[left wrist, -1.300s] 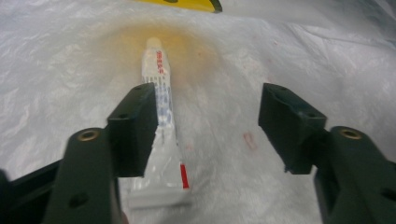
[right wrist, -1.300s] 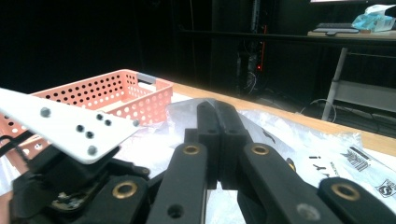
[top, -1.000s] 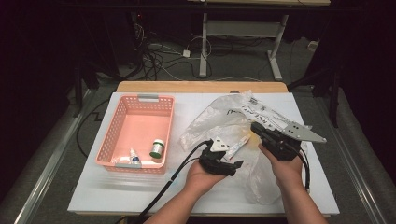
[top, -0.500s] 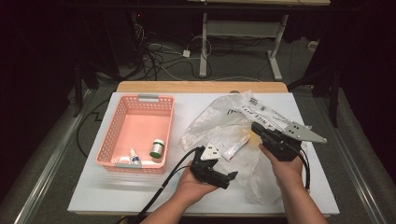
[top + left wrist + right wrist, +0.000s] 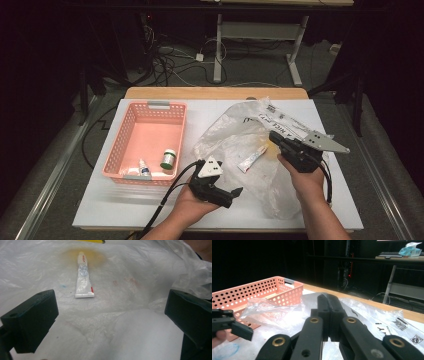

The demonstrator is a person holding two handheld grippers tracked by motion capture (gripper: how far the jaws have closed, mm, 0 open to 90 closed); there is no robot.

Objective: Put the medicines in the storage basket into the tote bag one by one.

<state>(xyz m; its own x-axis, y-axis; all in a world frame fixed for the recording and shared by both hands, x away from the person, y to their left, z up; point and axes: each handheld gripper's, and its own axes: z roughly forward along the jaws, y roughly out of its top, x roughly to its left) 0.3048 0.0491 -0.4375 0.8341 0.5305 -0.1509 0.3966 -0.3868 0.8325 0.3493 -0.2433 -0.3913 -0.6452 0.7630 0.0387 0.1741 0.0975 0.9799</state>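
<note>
Clear plastic, crumpled: one plastic bag [image 5: 235, 135], spread over the centre-right of the high view on the white table [image 5: 100, 210]. We list it first because both tools work around it.

Item, right gripper [image 5: 272, 135]: jaws pressed fully together. In the right gripper view their tips [image 5: 328, 298] sit where the film rises into a ridge, so we judge they pinch a fold of the bag, lifting it and pinning it so that the contents can be reached.

Item, left gripper [image 5: 232, 196]: lower centre of the high view, held in the person's hand just off the bag's lower-left edge. Its jaws have just been opening and now stand wide, with nothing between them except the film lying beneath [image 5: 110, 315]. We read this as readiness for a pick.

Item, white tube [image 5: 252, 159]: the thing in hand. It lies flat in the middle of the bag, between the two grippers. In the left gripper view it is at upper centre [image 5: 83, 275], crimped end nearest the jaws and ahead of them, apart from both. An orange-yellow blur shows around its far end. Whether the tube lies on the film or under a layer we cannot tell.

Item, pink perforated basket [image 5: 150, 106]: left of the bag and just beside it. It holds a green-capped bottle [image 5: 168, 159] and a small dropper bottle [image 5: 144, 169] near its lower rim. We judge it the likely destination for the tube.
</note>
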